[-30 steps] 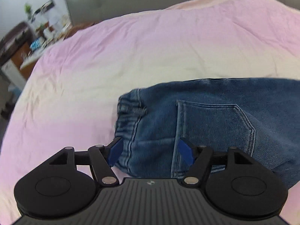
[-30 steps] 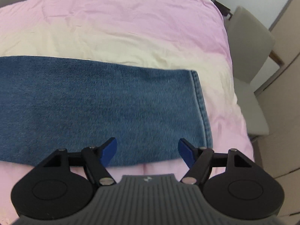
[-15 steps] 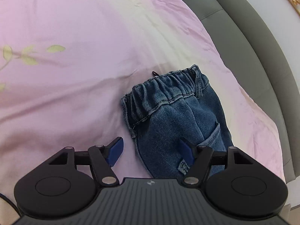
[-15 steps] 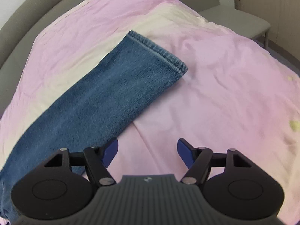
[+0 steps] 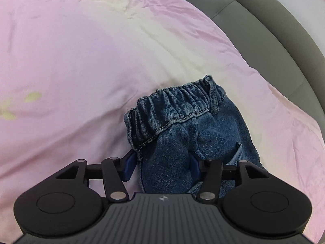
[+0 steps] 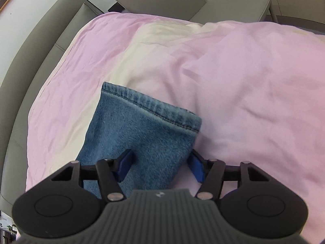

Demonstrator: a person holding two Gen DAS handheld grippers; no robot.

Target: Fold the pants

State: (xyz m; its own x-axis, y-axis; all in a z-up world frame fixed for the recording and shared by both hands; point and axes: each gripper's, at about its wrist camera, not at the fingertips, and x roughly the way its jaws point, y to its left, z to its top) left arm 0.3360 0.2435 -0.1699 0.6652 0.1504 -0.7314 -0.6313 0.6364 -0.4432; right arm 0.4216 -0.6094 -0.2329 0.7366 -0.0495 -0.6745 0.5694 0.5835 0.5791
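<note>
Blue denim pants lie flat on a pink and cream bedspread. In the left wrist view their gathered elastic waistband (image 5: 178,105) points away from me, with a back pocket (image 5: 237,154) at the right. My left gripper (image 5: 162,165) is open, its blue pads straddling the near side edge of the waist end. In the right wrist view the stitched leg hem (image 6: 150,105) lies ahead. My right gripper (image 6: 160,165) is open, pads either side of the leg's right edge, low over the cloth.
The bedspread (image 5: 81,61) spreads wide around the pants, also in the right wrist view (image 6: 243,81). A grey padded headboard (image 5: 264,40) runs along the far side. A grey chair (image 6: 182,2) stands beyond the bed's end.
Both grippers have swung round and come down closer to the pants. The left now straddles the waist end, the right the leg near the hem. Both stay open.
</note>
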